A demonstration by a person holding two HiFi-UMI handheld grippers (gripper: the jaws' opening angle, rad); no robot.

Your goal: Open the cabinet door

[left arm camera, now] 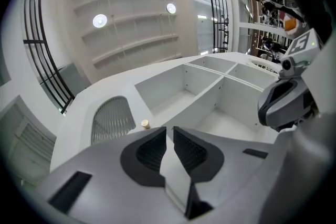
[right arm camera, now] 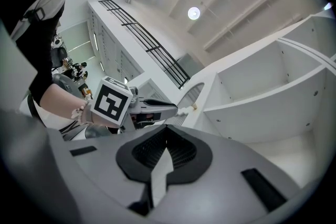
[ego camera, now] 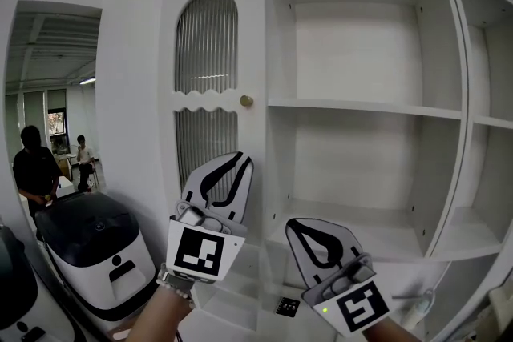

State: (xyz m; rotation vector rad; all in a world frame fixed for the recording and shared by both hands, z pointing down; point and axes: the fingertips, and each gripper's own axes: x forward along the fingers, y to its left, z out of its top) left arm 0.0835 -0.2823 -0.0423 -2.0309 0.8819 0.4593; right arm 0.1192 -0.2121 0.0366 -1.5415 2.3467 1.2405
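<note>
left gripper [ego camera: 243, 159] and right gripper [ego camera: 292, 223]: white shells, black ribbed pads [left arm camera: 151, 152], black-white marker cubes [ego camera: 198, 251]. Green LED [ego camera: 325, 310] on right. Beaded band [right arm camera: 79, 112] on left wrist.

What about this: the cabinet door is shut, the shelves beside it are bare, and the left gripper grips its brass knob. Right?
Only the grip is wrong. In the head view the left gripper hangs below the brass knob, apart from it, holding nothing. The cabinet door is shut and the shelves are bare.

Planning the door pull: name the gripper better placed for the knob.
Likely left. The left gripper sits just below the knob on the door; the right gripper is lower, before the open shelves.
</note>
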